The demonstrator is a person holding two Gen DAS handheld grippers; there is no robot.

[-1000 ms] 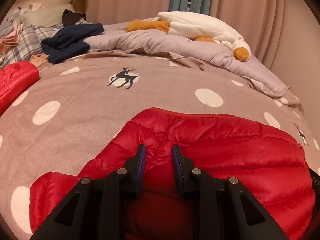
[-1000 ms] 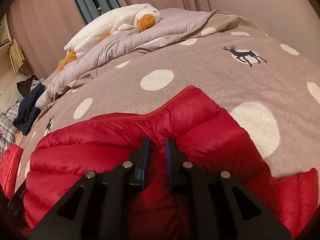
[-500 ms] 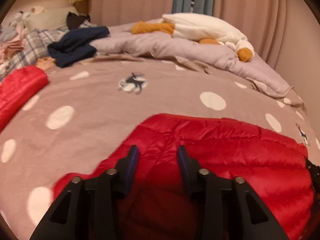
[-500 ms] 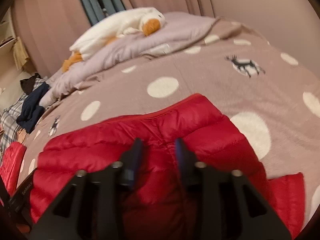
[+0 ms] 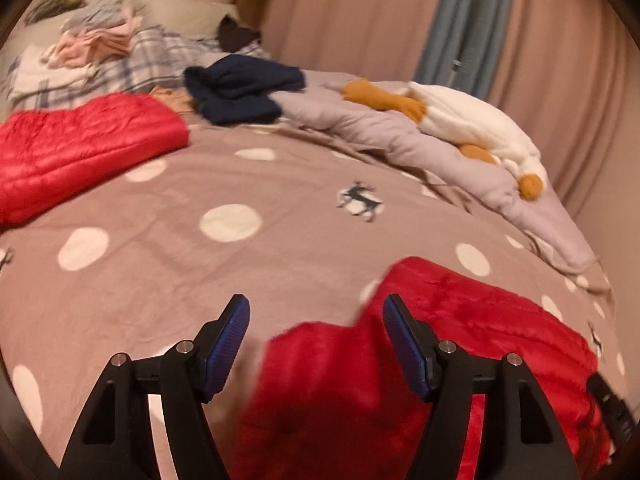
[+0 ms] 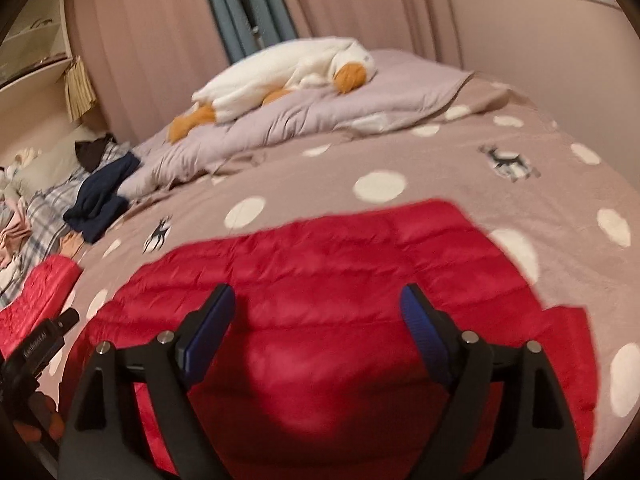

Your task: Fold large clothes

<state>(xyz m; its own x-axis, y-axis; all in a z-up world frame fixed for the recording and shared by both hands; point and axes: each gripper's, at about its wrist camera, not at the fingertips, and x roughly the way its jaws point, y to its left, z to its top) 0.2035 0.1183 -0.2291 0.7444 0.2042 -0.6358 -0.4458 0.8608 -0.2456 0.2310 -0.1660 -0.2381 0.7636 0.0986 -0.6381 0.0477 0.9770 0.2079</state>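
Now that the red jacket [image 6: 340, 280] is lying folded on the bed [image 6: 460, 160], I'm letting go, jaws just opening: left hand-held gripper [image 5: 316, 344] and right hand-held gripper [image 6: 318, 324] both spread, empty. Navy clothes [image 5: 240, 92] are waiting unfolded.

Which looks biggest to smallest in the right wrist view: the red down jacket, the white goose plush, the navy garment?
1. red down jacket, though it lies nearest the camera
2. white goose plush
3. navy garment

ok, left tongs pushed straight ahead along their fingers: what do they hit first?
Probably the red down jacket just ahead, at its left edge, or the dotted bedspread beside it; depth is unclear. The left tongs stand open, holding nothing.
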